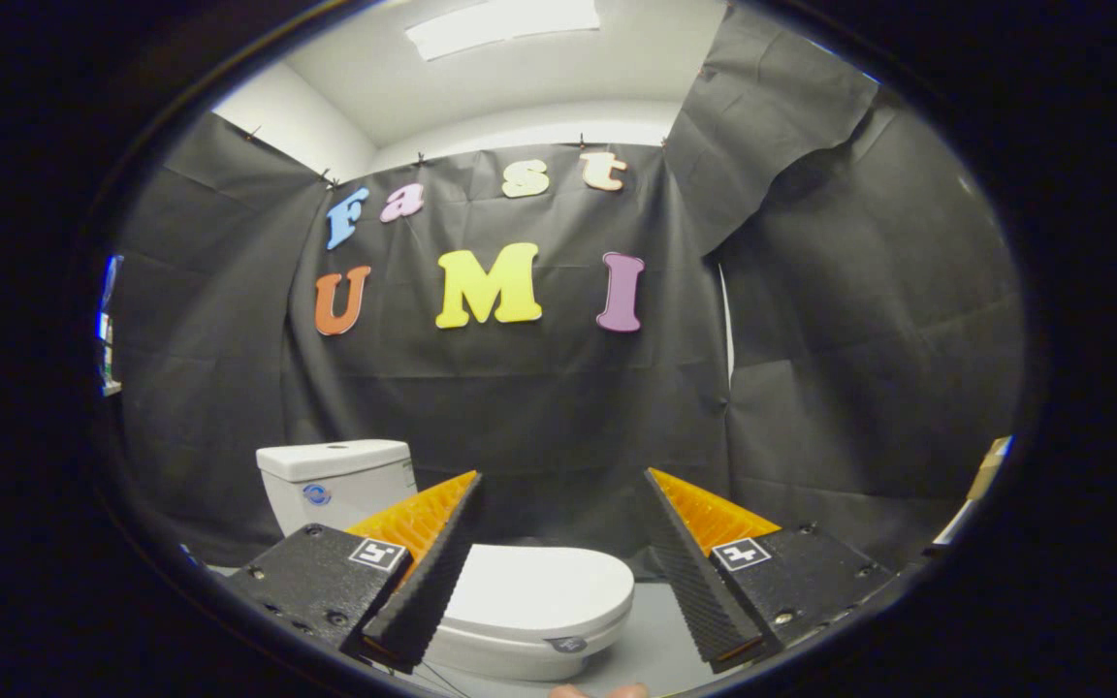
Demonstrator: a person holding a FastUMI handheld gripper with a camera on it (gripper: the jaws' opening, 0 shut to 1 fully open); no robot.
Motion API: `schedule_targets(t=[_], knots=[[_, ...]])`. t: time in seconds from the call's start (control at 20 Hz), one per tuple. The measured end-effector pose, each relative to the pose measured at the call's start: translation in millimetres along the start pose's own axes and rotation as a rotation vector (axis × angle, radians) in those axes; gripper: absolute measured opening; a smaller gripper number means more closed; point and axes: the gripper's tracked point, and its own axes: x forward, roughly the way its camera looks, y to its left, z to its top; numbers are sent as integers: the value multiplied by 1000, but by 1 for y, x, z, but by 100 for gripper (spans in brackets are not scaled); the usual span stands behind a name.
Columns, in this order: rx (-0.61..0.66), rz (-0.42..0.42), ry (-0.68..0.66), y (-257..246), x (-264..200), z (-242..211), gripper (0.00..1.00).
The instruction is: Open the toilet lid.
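Fingers (pixel 558 567) spread wide, gripping nothing. Toilet lid (pixel 534 582) lies flat and closed between and just below them, tank (pixel 334 477) behind. Plan: dip lower, hook one fingertip under the lid's front lip (rim looks smooth, slippery), then lift toward the tank.

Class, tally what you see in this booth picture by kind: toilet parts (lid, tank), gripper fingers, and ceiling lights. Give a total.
Toilet lid, closed: 1
Toilet tank: 1
Gripper fingers, spread apart, holding nothing: 2
Ceiling light: 1
Total: 5
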Motion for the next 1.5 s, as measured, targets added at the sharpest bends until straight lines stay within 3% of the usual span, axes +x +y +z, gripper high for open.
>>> schedule_targets(t=[0.4,0.65,0.8,1.15,1.5], knots=[[3,-26,34,-4,0,-15,99],[127,-47,135,-5,4,-40,99],[129,-59,190,-1,5,-56,100],[136,-65,361,21,26,-121,100],[229,-99,540,15,53,-202,100]])
